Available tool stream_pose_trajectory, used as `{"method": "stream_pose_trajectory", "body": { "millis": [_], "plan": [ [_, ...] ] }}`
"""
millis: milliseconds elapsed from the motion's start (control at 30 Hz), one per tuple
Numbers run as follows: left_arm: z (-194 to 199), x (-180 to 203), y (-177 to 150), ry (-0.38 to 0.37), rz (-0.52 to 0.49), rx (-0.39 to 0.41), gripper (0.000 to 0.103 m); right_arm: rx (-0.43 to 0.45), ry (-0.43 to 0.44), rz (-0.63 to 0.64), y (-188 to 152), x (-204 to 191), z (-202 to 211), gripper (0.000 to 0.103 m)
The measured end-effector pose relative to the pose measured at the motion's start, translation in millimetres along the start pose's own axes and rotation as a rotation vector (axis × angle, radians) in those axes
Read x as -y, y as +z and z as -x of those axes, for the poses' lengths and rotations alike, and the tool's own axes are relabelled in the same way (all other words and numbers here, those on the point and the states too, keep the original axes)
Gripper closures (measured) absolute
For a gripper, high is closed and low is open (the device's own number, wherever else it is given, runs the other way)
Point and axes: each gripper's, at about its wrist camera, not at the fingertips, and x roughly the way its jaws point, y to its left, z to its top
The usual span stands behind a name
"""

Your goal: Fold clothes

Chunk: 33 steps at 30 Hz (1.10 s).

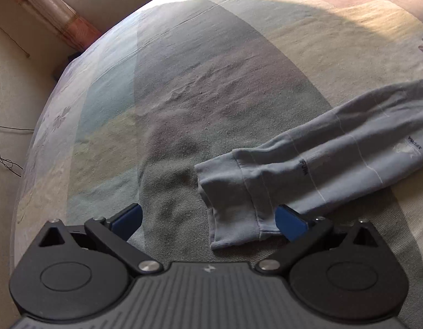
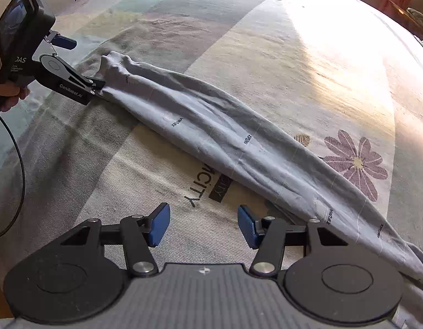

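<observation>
Both jaws stand spread, gripping nothing.

Your left gripper (image 1: 208,219) straddles the ribbed cuff at lower centre of its view; your right gripper (image 2: 203,226) hovers by the other end. Grey garment (image 2: 239,148) lies stretched long and narrow, upper left to lower right, on the bedspread (image 2: 293,54). Likely light, limp knit: pinch the doubled cuff hem, since single layers may slip.

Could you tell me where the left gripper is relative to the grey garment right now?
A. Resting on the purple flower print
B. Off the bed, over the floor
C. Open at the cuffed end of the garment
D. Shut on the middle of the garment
C: the left gripper has its blue pads spread wide, with the cuff of the grey garment lying between them on the bed.
</observation>
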Motion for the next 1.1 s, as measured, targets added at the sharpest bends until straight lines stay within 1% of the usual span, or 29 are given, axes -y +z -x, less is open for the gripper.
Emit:
{"method": "stream_pose_trajectory", "body": {
  "millis": [33, 67, 133, 200, 333, 433, 533, 600, 667, 767, 867, 933, 967, 1033, 1100],
  "plan": [
    [3, -3, 0, -0.044, 0.038, -0.013, 0.001, 0.002, 0.008, 0.017, 7, -1, -1, 0.050],
    [5, -6, -1, -0.110, 0.097, -0.032, 0.001, 0.009, 0.020, 0.041, 16, -2, -3, 0.052],
    [6, -11, -4, -0.200, 0.194, -0.050, 0.001, 0.039, 0.035, 0.099, 34, -4, -5, 0.053],
    [3, -15, -10, -0.289, 0.305, -0.071, 0.000, 0.067, 0.040, 0.161, 53, -6, -10, 0.057],
    [-9, -18, -27, -0.352, 0.431, -0.082, 0.000, 0.098, 0.057, 0.256, 94, -6, -24, 0.058],
    [-17, -20, -39, -0.392, 0.520, -0.087, 0.000, 0.115, 0.059, 0.336, 117, -15, -34, 0.058],
    [-15, -20, -46, -0.400, 0.542, -0.057, 0.001, 0.119, 0.089, 0.404, 133, -26, -46, 0.058],
    [-13, -18, -50, -0.400, 0.534, -0.028, 0.001, 0.115, 0.110, 0.445, 141, -34, -56, 0.058],
    [-11, -15, -51, -0.384, 0.509, -0.010, 0.001, 0.110, 0.128, 0.481, 148, -41, -63, 0.058],
    [-8, -12, -46, -0.372, 0.448, -0.021, 0.001, 0.101, 0.192, 0.517, 164, -48, -72, 0.058],
    [-6, -20, -46, -0.386, 0.454, -0.027, 0.001, 0.080, 0.258, 0.547, 181, -51, -83, 0.058],
    [-4, -28, -47, -0.341, 0.457, -0.038, 0.001, 0.062, 0.296, 0.565, 192, -52, -92, 0.062],
    [-4, -32, -49, -0.323, 0.467, -0.040, 0.001, 0.052, 0.314, 0.567, 199, -52, -98, 0.065],
    [-4, -43, -55, -0.296, 0.494, -0.041, 0.001, 0.030, 0.346, 0.553, 212, -53, -112, 0.069],
    [-3, -53, -61, -0.268, 0.522, -0.042, 0.001, -0.007, 0.375, 0.523, 219, -53, -128, 0.075]
  ]
}}
